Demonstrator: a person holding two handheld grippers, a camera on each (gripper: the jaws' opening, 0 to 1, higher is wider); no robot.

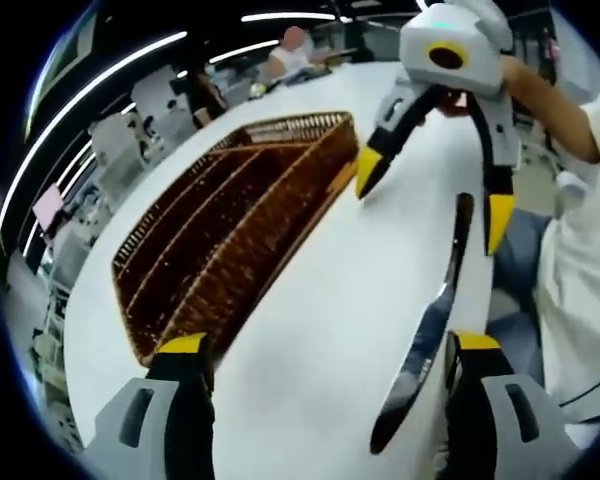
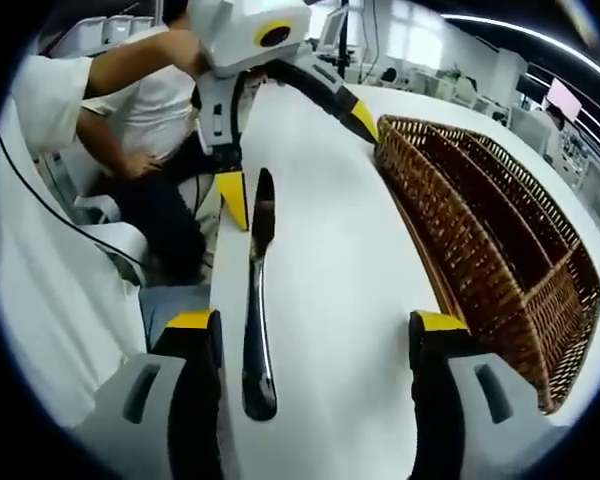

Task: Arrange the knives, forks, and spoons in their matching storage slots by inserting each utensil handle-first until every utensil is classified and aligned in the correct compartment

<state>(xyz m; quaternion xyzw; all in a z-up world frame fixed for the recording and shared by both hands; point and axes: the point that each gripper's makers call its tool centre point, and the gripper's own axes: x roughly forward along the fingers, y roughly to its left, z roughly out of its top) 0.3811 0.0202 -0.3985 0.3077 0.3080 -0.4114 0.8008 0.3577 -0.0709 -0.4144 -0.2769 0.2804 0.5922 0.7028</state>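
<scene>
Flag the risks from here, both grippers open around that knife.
1. The long silver knife lies close to the white table edge; a nudge may push it off.
2. Left gripper and right gripper face each other over it, so their fingers may collide.
3. The brown wicker basket sits close; a swing could clip it.

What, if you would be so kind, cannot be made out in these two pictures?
- Basket compartments: in both views the wicker walls hide the floors, so contents cannot be told.
- Knife: in the left gripper view its near end lies beside the left gripper's jaw; contact unclear.
- Background desks: blurred in both views.
</scene>
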